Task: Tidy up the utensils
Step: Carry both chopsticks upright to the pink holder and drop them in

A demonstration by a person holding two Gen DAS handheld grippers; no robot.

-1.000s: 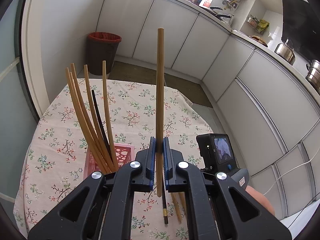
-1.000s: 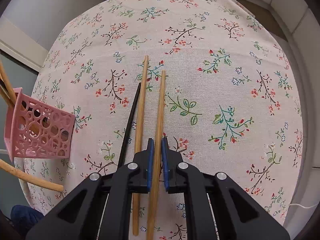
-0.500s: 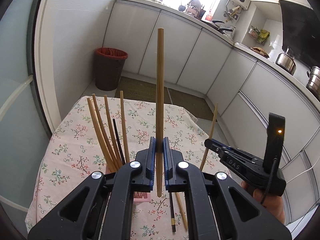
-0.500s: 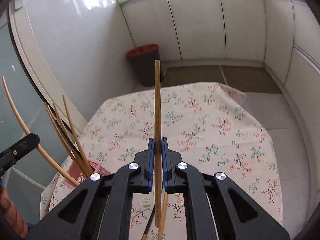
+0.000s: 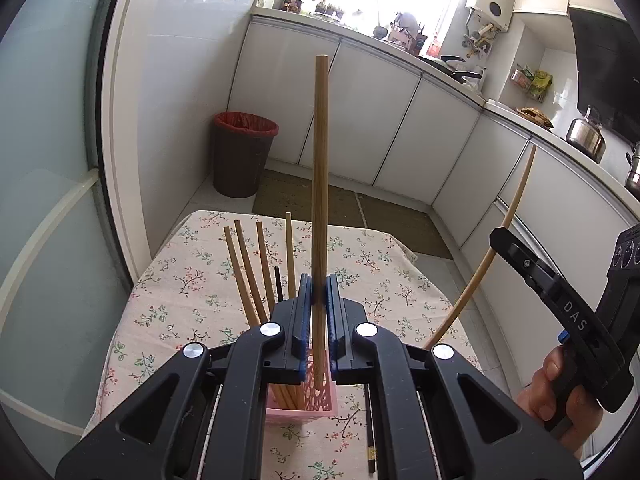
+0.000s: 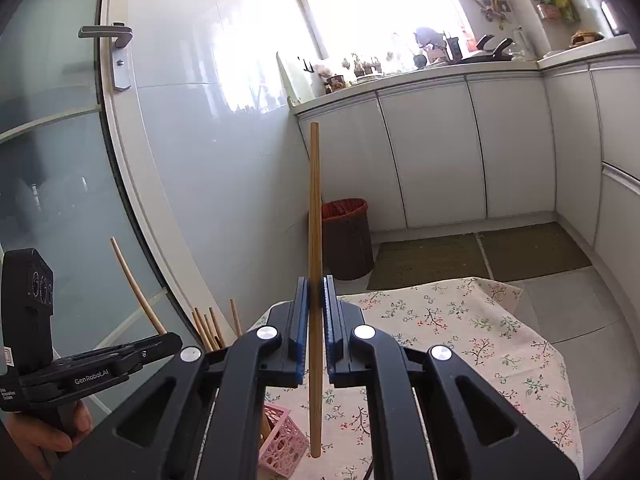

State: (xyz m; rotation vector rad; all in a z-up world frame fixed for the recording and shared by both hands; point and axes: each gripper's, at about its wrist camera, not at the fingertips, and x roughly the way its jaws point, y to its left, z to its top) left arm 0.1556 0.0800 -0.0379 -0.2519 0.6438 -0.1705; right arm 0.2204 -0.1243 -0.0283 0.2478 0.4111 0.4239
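Left tool (image 5: 316, 300): mine, clamped on a chopstick (image 5: 320, 184) that stands upright, its lower end above the pink holder (image 5: 298, 410).
Right tool (image 6: 316, 312): mine, clamped on a second stick (image 6: 315, 240), also upright.
Holder: near end of the bench (image 5: 192, 280), several sticks (image 5: 248, 276) in it.
Loose: a black stick (image 5: 370, 436) lies on the bench, right of the holder.

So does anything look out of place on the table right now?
Yes: one black chopstick lies loose on the floral tablecloth beside the pink holder, while the other chopsticks stand inside it. Nothing looks spilled or damaged.
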